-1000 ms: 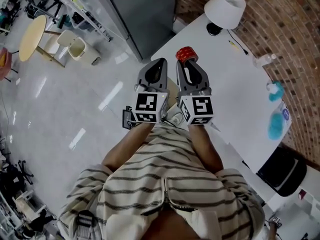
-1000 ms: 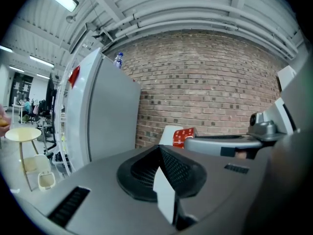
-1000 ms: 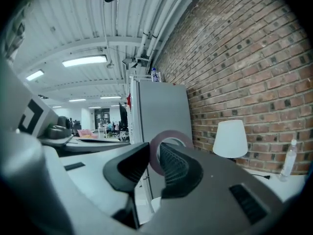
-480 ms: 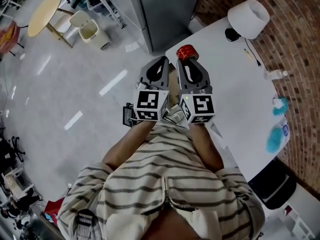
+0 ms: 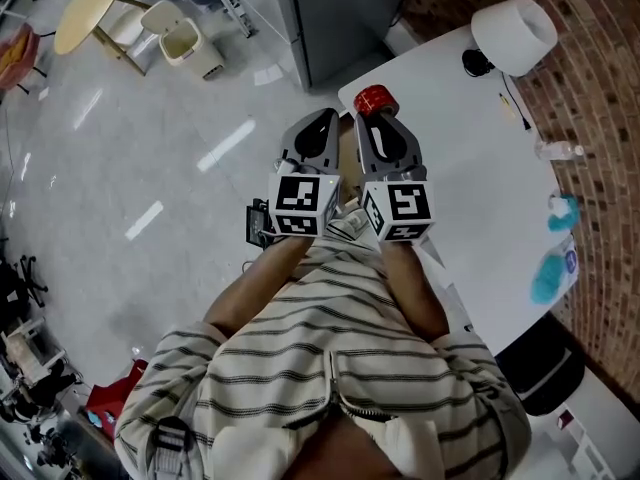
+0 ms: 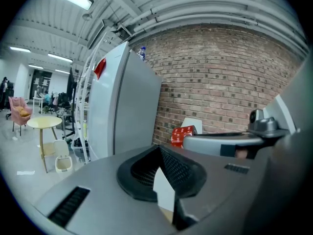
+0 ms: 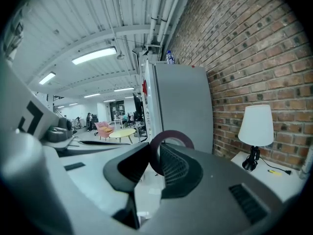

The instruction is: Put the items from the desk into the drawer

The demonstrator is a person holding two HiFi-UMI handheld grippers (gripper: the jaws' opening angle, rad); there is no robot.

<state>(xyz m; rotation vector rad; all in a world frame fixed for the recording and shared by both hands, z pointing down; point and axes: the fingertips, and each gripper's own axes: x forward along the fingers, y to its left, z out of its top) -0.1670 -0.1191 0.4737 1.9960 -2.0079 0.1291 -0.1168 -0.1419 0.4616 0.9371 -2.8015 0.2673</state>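
Observation:
In the head view both grippers are held side by side in front of the person's striped shirt. My right gripper (image 5: 377, 120) is shut on a red roll of tape (image 5: 374, 98), which sticks out past its tips. In the right gripper view that roll (image 7: 172, 134) stands edge-on as a dark ring between the pads of the right gripper (image 7: 155, 156). The left gripper (image 5: 321, 123) holds nothing, and in its own view the jaws of the left gripper (image 6: 159, 153) meet at the tips. Beside it the tape roll (image 6: 183, 135) shows red. No drawer is in view.
A white desk (image 5: 470, 178) runs along a brick wall at the right. It carries a white lamp (image 5: 513, 32), a pen (image 5: 516, 109), a clear bottle (image 5: 560, 150) and blue items (image 5: 548, 274). A grey fridge (image 5: 340, 8) stands behind. A round table (image 5: 88, 8) and a bin (image 5: 185, 36) stand far left.
The head view has swung, so the desk and lamp now sit further right and the fridge nearer the middle. Both grippers stay side by side, the right still holding the tape.

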